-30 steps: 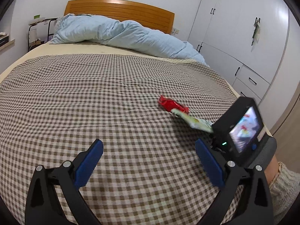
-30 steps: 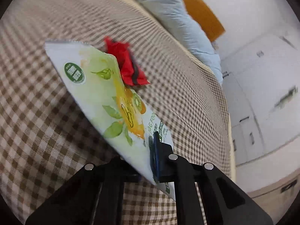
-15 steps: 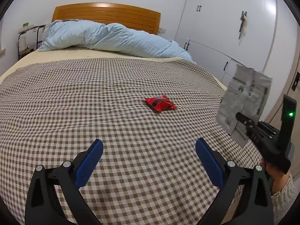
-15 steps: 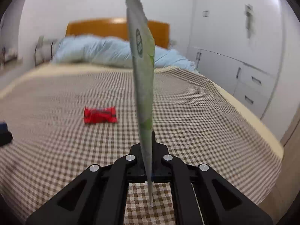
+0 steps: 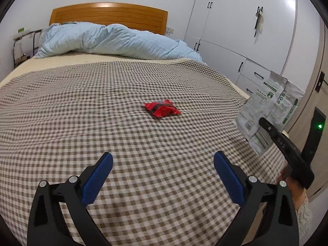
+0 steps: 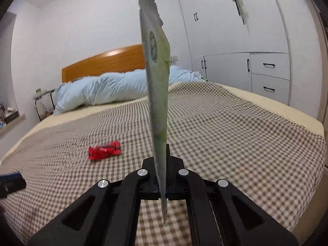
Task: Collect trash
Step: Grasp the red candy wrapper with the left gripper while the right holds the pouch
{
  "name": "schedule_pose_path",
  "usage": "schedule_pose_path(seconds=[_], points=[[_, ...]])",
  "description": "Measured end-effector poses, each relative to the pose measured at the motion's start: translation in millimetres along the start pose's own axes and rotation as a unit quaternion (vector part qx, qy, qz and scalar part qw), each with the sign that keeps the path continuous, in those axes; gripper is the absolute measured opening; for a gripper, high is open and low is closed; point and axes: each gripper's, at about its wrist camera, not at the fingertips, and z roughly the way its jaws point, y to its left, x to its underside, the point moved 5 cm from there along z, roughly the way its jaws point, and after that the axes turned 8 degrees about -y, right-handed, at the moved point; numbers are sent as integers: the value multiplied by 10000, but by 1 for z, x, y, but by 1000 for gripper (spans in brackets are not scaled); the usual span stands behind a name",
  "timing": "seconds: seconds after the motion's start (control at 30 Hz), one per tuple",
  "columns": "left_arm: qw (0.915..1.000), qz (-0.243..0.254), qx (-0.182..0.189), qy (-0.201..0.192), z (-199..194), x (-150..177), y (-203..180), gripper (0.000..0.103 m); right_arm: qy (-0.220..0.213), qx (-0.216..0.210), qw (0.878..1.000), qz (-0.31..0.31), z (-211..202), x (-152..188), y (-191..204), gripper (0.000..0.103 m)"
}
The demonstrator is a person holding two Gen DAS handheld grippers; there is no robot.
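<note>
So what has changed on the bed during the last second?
The right gripper, shut on the white snack bag, lifted it off the checked blanket and swung it upright, away to the right of the bed. The red wrapper stayed where it lay, and the left gripper stayed open and empty.

1. We see a room evenly lit by soft, cool indoor light, moderately bright, with only faint shadows.
2. Glare gleams on the wooden headboard (image 5: pixel 108 14) and on the white wardrobe doors (image 5: pixel 246 20).
3. Both fisheye views bend straight lines, and dark vignetting rings the corners.
4. In the right wrist view, the checked blanket (image 6: pixel 215 127) smears with motion blur, and the upright wrapper (image 6: pixel 157 86) is soft and out of focus.
</note>
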Motion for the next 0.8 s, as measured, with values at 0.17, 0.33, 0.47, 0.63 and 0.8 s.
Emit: schedule_pose_path(seconds=[0.17, 0.33, 0.47, 0.63, 0.8], points=[[9997, 153, -10, 175, 29, -13, -19, 96, -147, -7, 9998, 100, 4, -16, -14, 2], [9989, 185, -272, 333, 60, -29, -35, 96, -73, 24, 9999, 133, 15, -22, -31, 2], [9984, 66, -283, 493, 84, -39, -41, 96, -82, 24, 9999, 78, 29, -33, -39, 2], [9958, -48, -591, 700, 118, -56, -35, 96, -101, -56, 9999, -39, 53, -45, -38, 2], [9890, -272, -897, 1147, 160, -63, -25, 96, 81, -220, 9997, -88, 81, -42, -34, 2]])
